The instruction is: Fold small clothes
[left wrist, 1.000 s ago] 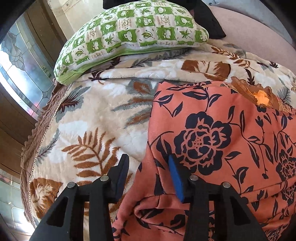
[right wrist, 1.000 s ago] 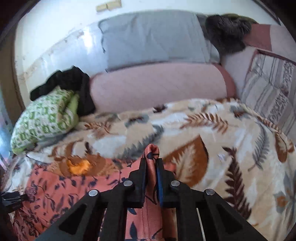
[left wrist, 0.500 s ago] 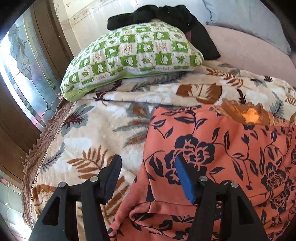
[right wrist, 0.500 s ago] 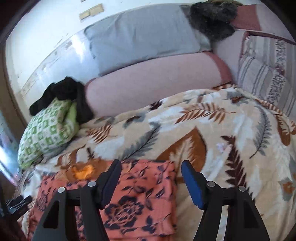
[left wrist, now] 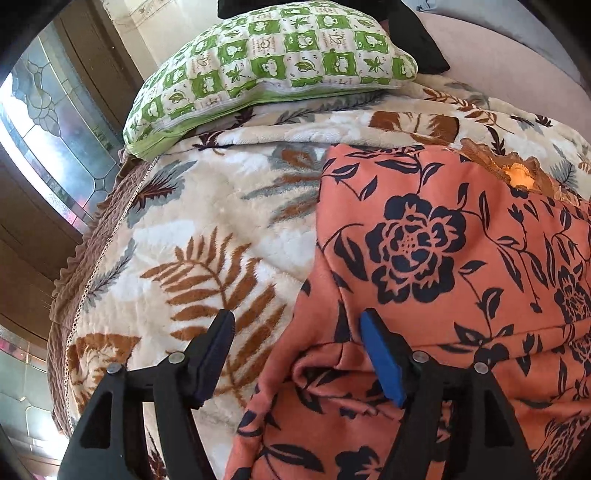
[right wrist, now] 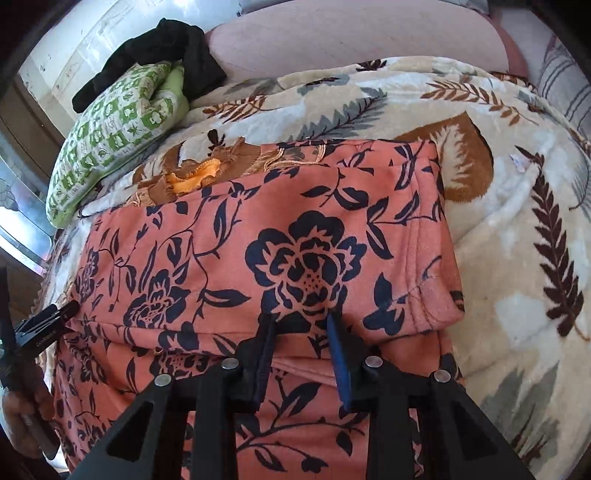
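On top of a plush cream blanket (right wrist: pixel 498 236) printed with brown and grey fern leaves lies a coral-orange garment (right wrist: pixel 258 236) of soft fabric patterned with dark navy flowers, folded over itself so that its upper layer ends in a straight fold edge running across the lower part of the right wrist view. A brown and orange embroidered piece (right wrist: pixel 192 177) shows at the garment's far edge, partly tucked under it.

The right gripper (right wrist: pixel 301 332) points down at the garment near that fold edge; its jaws have just been closing and now stand partly apart, with the fabric lying beneath and between the tips, though whether the pads press on it cannot be told. The left gripper (left wrist: pixel 295 328) hovers over the garment's left edge, its jaws having just been opening and now standing wide: the black finger is above the blanket, the blue-padded finger (left wrist: pixel 380 354) above the orange cloth, and nothing is pinched between them. In the right wrist view the left gripper's tip (right wrist: pixel 48 321) appears at the garment's left side, with a person's hand (right wrist: pixel 22 417) holding its handle.

A green and white checked pillow (left wrist: pixel 273 62) rests at the blanket's far left corner, with a black cloth (right wrist: pixel 155 48) draped behind it against a pink padded headboard (right wrist: pixel 351 33)
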`<act>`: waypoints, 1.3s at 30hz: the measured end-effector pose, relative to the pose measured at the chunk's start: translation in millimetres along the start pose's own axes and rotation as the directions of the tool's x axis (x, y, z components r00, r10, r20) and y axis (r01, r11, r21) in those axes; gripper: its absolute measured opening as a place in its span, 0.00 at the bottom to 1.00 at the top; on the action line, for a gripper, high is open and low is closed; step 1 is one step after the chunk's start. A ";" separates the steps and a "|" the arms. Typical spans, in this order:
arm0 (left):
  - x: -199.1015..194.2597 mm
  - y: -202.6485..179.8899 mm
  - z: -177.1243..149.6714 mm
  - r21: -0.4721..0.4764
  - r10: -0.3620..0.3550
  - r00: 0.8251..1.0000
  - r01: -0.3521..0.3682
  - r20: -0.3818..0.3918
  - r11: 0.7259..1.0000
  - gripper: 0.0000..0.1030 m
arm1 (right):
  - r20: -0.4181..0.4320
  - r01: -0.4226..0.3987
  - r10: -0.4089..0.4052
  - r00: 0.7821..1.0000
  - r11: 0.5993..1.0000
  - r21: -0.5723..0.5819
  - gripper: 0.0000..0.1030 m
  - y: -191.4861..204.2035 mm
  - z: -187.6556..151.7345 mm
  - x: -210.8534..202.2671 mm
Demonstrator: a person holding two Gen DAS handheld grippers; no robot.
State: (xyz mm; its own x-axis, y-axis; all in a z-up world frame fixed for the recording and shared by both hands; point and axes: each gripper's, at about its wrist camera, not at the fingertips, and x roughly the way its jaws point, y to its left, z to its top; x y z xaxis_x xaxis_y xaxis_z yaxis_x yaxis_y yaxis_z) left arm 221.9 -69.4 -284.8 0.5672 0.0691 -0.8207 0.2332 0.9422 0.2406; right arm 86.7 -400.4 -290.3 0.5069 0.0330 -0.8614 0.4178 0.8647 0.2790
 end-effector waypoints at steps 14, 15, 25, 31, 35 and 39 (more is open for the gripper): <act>-43.5 35.0 -118.0 0.042 0.008 1.000 -0.009 0.030 0.999 0.72 | 0.056 -0.019 0.024 0.998 0.996 -0.089 0.33 25.0 -115.5 -44.3; -47.5 34.8 -125.8 0.060 0.017 0.999 -0.019 0.038 0.998 0.72 | 0.058 -0.015 0.021 0.998 0.995 -0.098 0.33 26.4 -124.4 -47.7; -78.7 41.8 -190.3 0.118 0.048 0.998 -0.052 0.034 0.992 0.70 | -0.030 -0.092 0.089 0.996 0.990 -0.105 0.33 28.2 -200.3 -87.4; -94.2 60.1 -201.1 0.078 -0.020 0.998 0.025 -0.065 0.997 0.69 | -0.100 -0.124 0.111 0.989 0.985 -0.124 0.33 27.4 -221.3 -100.4; -112.7 95.4 -199.0 0.030 -0.036 0.998 0.038 -0.051 0.999 0.69 | -0.136 -0.266 0.257 0.957 0.963 -0.050 0.33 12.7 -217.7 -117.7; -115.1 126.7 -190.8 -0.049 -0.071 0.995 0.068 -0.065 0.997 0.71 | 0.072 -0.264 0.262 0.962 0.964 0.017 0.59 -17.7 -205.7 -157.0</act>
State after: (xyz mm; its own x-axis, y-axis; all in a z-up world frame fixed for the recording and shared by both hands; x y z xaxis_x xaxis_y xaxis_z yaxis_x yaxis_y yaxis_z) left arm 35.5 104.6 -258.7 0.4970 0.0234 -0.8674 0.2323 0.9595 0.1590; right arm -155.4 -317.8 -247.3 0.6518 0.2225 -0.7250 0.2814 0.8168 0.5037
